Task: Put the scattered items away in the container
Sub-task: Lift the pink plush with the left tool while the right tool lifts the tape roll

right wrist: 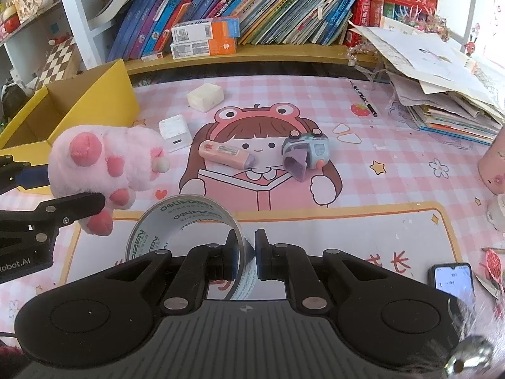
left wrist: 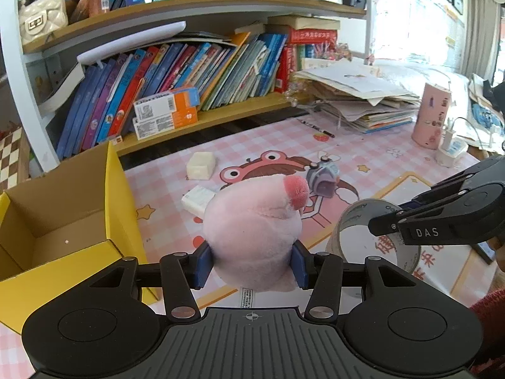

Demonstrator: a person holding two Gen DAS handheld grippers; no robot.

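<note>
My left gripper (left wrist: 251,260) is shut on a pink plush paw toy (left wrist: 252,230), held above the mat just right of the open yellow cardboard box (left wrist: 113,189). The toy (right wrist: 104,164) and the box (right wrist: 104,85) also show at the left of the right wrist view. My right gripper (right wrist: 245,257) is shut on the wall of a clear tape roll (right wrist: 186,221), which also shows in the left wrist view (left wrist: 356,240). On the mat lie a white eraser block (right wrist: 205,96), a white charger (right wrist: 175,132), a pink correction tape (right wrist: 225,154) and a grey toy camera (right wrist: 304,151).
A bookshelf (right wrist: 252,53) full of books runs along the back. A pile of papers and books (right wrist: 442,94) sits at the right, with a black pen (right wrist: 363,98) beside it, a pink cup (left wrist: 432,117) and a phone (right wrist: 453,279) at the front right.
</note>
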